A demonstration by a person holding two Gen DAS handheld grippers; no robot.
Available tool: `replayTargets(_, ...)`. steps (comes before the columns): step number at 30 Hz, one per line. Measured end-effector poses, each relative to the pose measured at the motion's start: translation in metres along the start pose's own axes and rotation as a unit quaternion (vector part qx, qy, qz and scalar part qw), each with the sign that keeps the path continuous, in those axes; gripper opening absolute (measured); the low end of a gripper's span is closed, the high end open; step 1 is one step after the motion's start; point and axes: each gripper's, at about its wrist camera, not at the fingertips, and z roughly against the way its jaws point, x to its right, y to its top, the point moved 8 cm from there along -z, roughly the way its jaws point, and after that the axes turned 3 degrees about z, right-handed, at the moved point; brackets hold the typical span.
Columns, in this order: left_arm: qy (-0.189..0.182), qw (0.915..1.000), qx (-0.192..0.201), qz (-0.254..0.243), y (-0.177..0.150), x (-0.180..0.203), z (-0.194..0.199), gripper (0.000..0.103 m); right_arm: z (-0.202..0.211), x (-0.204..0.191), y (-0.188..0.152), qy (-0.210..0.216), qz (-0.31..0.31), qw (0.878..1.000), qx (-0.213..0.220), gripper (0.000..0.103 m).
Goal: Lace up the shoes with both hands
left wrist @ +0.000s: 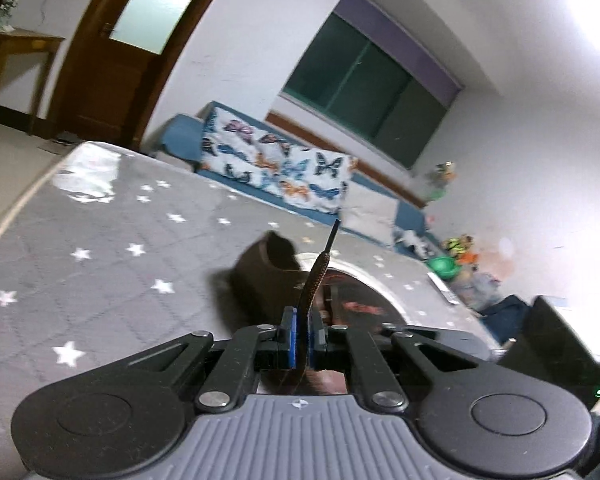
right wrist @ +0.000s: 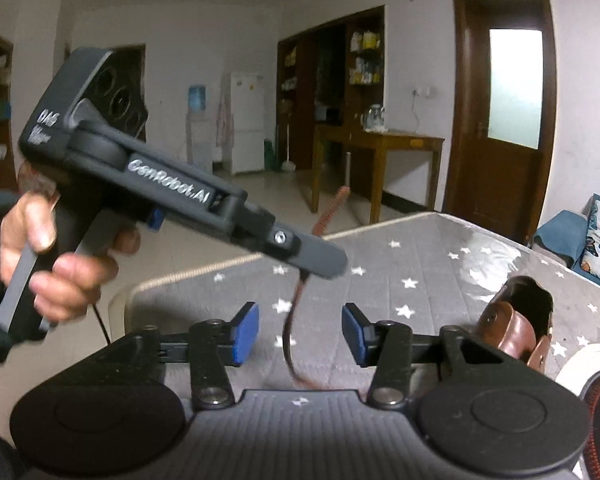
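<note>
A dark shoelace is clamped between the left tongs, its tip standing up past them. The right tongs are held apart, the lace hanging between them untouched. The brown shoe is set on the star-patterned mattress.

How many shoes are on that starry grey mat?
1 in view: a brown shoe stands on the mat, right of the right gripper. The left gripper pinches its lace. A second shoe may be out of frame.
</note>
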Motion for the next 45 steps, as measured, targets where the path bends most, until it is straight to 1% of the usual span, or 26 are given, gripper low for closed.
replayTargets(2,-0.003,1.0,0.002,0.004,0.0,0.001,-0.001,0.006,0.002,0.005,0.001,-0.001,-0.013,1.0,0.002,0.009)
replayTargets(4,-0.006,0.9999,0.003,0.008,0.0,0.003,-0.002,0.006,0.007,0.014,0.001,-0.014,-0.024,1.0,0.002,0.005)
replayTargets(5,-0.008,0.9999,0.003,0.012,0.0,0.002,-0.003,0.006,0.011,0.019,0.0,-0.025,-0.026,0.999,0.002,0.001)
replayTargets(9,-0.011,0.9998,0.003,0.016,-0.003,0.002,-0.01,0.006,0.028,0.036,-0.006,-0.061,-0.027,0.998,-0.002,0.001)
replayTargets(12,-0.013,0.9997,-0.007,0.019,-0.008,0.003,-0.021,0.006,0.042,0.048,-0.011,-0.092,-0.008,0.996,-0.009,0.001)
replayTargets(15,-0.018,0.9995,-0.018,0.02,-0.013,0.005,-0.03,0.008,0.059,0.063,-0.017,-0.124,-0.003,0.992,-0.018,0.001)
replayTargets(17,-0.007,0.9997,-0.021,0.01,-0.014,0.005,-0.034,0.008,0.072,0.074,-0.021,-0.147,-0.003,0.989,-0.024,0.001)
replayTargets(20,-0.005,0.9996,-0.024,0.014,-0.015,0.003,-0.037,0.008,0.092,0.095,-0.026,-0.184,-0.016,0.982,-0.034,0.001)
replayTargets(22,0.018,0.9995,-0.026,-0.007,-0.016,0.002,-0.04,0.008,0.105,0.117,-0.03,-0.216,-0.019,0.975,-0.041,0.001)
replayTargets(25,0.036,0.9985,-0.036,-0.022,-0.019,0.001,-0.047,0.009,0.127,0.136,-0.031,-0.258,-0.008,0.965,-0.047,0.001)
replayTargets(29,0.053,0.9966,-0.047,-0.043,-0.024,0.004,-0.055,0.016,0.152,0.156,-0.028,-0.308,0.005,0.95,-0.051,0.001)
replayTargets(31,0.061,0.9955,-0.049,-0.054,-0.026,0.005,-0.06,0.021,0.164,0.168,-0.032,-0.326,-0.003,0.943,-0.067,0.001)
replayTargets(33,0.067,0.9945,-0.051,-0.062,-0.028,0.006,-0.064,0.026,0.168,0.172,-0.047,-0.324,-0.018,0.941,-0.091,0.001)
replayTargets(35,0.072,0.9936,-0.054,-0.069,-0.03,0.007,-0.066,0.027,0.168,0.176,-0.062,-0.315,-0.04,0.942,-0.11,0.002)
replayTargets(38,0.076,0.9923,-0.061,-0.076,-0.034,0.008,-0.069,0.028,0.157,0.174,-0.098,-0.289,-0.1,0.943,-0.134,0.002)
replayTargets(41,0.079,0.9913,-0.067,-0.081,-0.036,0.01,-0.071,0.029,0.148,0.17,-0.131,-0.27,-0.148,0.937,-0.167,0.002)
replayTargets(43,0.081,0.9909,-0.066,-0.085,-0.035,0.01,-0.07,0.031,0.146,0.167,-0.147,-0.266,-0.155,0.931,-0.194,0.003)
replayTargets(45,0.083,0.9907,-0.066,-0.085,-0.036,0.009,-0.07,0.032,0.146,0.166,-0.16,-0.258,-0.165,0.926,-0.219,0.012)
